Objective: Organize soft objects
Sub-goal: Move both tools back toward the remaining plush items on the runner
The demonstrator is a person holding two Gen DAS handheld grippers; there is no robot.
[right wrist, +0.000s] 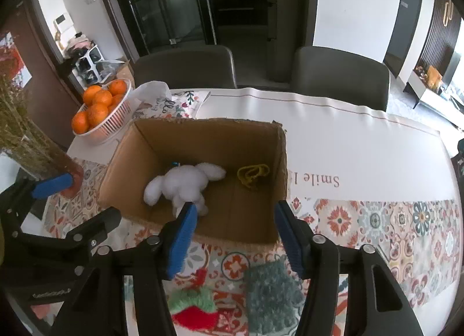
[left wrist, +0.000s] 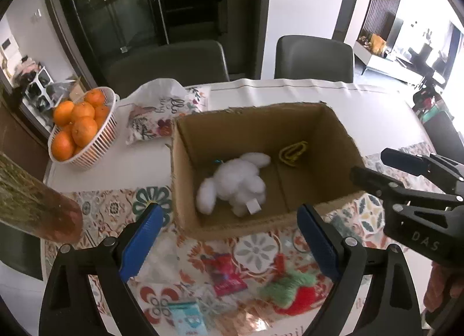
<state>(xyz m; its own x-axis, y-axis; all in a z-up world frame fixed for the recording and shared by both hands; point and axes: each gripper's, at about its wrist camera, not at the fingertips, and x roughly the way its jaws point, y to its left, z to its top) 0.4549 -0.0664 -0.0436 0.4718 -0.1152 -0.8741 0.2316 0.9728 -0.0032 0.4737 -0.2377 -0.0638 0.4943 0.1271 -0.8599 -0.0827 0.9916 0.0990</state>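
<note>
An open cardboard box (left wrist: 342,138) (right wrist: 121,167) stands on the patterned tablecloth. Inside lie a white plush rabbit (left wrist: 235,182) (right wrist: 179,182) and a yellow cord item (left wrist: 293,151) (right wrist: 252,175). My left gripper (left wrist: 229,237) is open and empty, just before the box's near wall. My right gripper (right wrist: 235,234) is open and empty at the box's near right corner; it also shows at the right of the left wrist view (left wrist: 385,167). A red and green knitted strawberry (left wrist: 293,292) (right wrist: 194,310) and a teal fuzzy cloth (right wrist: 269,295) lie on the table below the grippers.
A white basket of oranges (left wrist: 78,133) (right wrist: 101,106) and a floral pouch (left wrist: 159,115) sit at the far left. A vase with dried stems (right wrist: 37,147) stands at left. Small packets (left wrist: 226,275) lie near me. Two grey chairs (left wrist: 313,57) stand behind the table.
</note>
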